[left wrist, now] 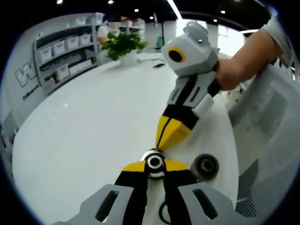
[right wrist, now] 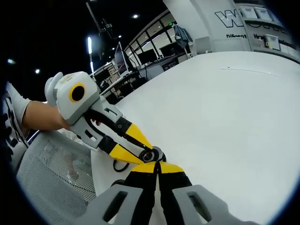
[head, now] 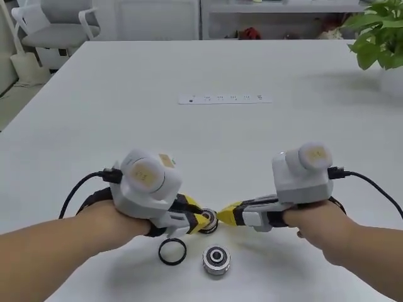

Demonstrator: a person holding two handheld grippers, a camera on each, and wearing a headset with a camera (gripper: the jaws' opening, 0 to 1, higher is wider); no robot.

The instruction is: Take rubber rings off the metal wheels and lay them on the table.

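Metal wheel (head: 210,221) sits clamped in the left gripper's (head: 204,220) fingers; right gripper (head: 221,217), fingers together, touches it at 3 o'clock. Loose rubber ring (head: 172,251) lies on the desk (head: 220,138) at its 7 o'clock

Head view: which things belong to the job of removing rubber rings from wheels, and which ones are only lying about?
Job: left gripper, right gripper, held wheel, loose rubber ring, wheel on the table.
Lying about: power strip, plant, chair.
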